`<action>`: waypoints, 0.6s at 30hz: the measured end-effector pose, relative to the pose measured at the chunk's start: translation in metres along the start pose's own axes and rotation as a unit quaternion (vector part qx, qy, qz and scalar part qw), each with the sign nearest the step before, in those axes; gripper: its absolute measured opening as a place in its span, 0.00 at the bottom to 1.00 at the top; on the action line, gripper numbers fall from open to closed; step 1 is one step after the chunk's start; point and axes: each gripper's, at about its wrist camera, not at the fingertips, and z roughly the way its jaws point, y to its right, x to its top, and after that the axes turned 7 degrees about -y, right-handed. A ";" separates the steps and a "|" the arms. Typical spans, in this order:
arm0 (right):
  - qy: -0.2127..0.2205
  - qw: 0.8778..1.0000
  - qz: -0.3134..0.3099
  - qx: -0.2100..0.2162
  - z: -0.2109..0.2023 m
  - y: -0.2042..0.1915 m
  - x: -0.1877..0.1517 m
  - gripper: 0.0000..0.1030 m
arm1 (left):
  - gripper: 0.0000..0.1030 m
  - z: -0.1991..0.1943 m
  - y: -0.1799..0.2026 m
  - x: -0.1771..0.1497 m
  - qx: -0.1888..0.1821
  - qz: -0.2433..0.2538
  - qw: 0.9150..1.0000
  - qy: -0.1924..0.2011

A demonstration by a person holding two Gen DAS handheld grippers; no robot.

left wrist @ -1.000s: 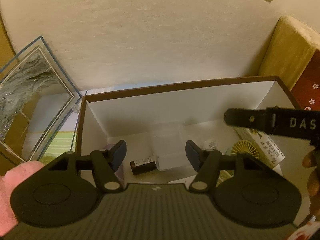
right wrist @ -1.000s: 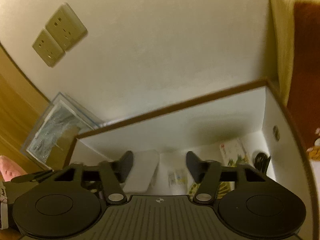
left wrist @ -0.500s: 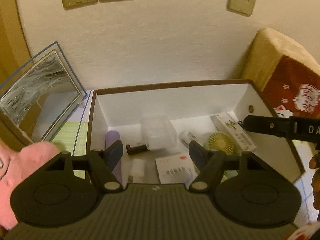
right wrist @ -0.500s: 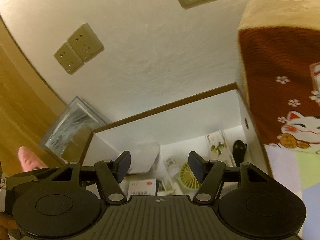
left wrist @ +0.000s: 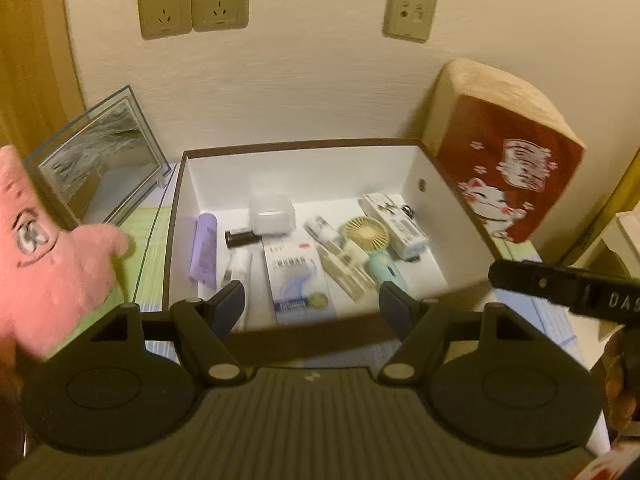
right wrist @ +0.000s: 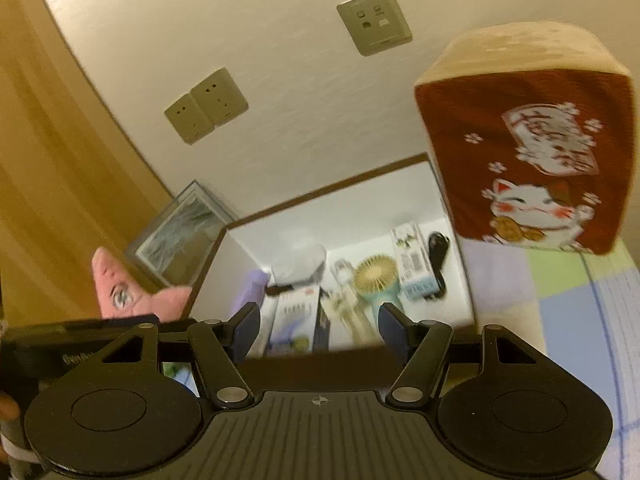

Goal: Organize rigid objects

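Note:
A brown-rimmed white box (left wrist: 208, 152) (right wrist: 452, 248) holds several small items: a purple tube (left wrist: 205, 249), a clear plastic case (left wrist: 271, 213), a white leaflet box (left wrist: 297, 276), a small yellow-and-teal hand fan (left wrist: 368, 236) (right wrist: 376, 274) and a white carton (left wrist: 394, 220). My left gripper (left wrist: 312, 306) is open and empty, above the box's near rim. My right gripper (right wrist: 318, 322) is open and empty, also at the near rim; it shows at the right in the left wrist view (left wrist: 560, 286).
A pink plush toy (left wrist: 44, 248) (right wrist: 128, 292) lies left of the box. A glass picture frame (left wrist: 96, 172) leans on the wall behind it. A red lucky-cat cushion (left wrist: 508, 168) (right wrist: 532, 148) stands right of the box. Wall sockets (left wrist: 192, 4) are above.
Both grippers have pulled back and up from inside the box, so more of its contents and the wall show. Both stay open and empty.

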 end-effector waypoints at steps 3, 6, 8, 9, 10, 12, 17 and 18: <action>0.003 1.000 -0.009 -0.007 -0.024 -0.002 -0.019 0.64 | 0.70 -0.025 0.011 -0.019 0.002 -0.005 1.000 0.009; 0.004 1.000 -0.021 -0.020 -0.045 -0.006 -0.039 0.64 | 0.70 -0.049 0.020 -0.040 0.008 -0.012 1.000 0.019; 0.002 0.999 -0.028 -0.025 -0.058 -0.010 -0.053 0.64 | 0.70 -0.065 0.028 -0.057 0.018 -0.016 0.999 0.026; -0.001 0.999 -0.031 -0.023 -0.064 -0.011 -0.059 0.64 | 0.70 -0.072 0.031 -0.065 0.023 -0.017 0.999 0.028; -0.004 0.999 -0.035 -0.021 -0.071 -0.013 -0.066 0.64 | 0.70 -0.081 0.034 -0.077 0.030 -0.021 0.999 0.028; -0.009 0.999 -0.040 -0.014 -0.082 -0.016 -0.079 0.64 | 0.70 -0.094 0.039 -0.096 0.042 -0.027 0.998 0.028; -0.030 0.999 -0.037 -0.009 -0.107 -0.025 -0.112 0.64 | 0.70 -0.120 0.046 -0.140 0.059 -0.042 0.997 0.017; -0.037 0.999 -0.031 -0.008 -0.111 -0.026 -0.117 0.64 | 0.70 -0.126 0.047 -0.148 0.060 -0.045 0.997 0.015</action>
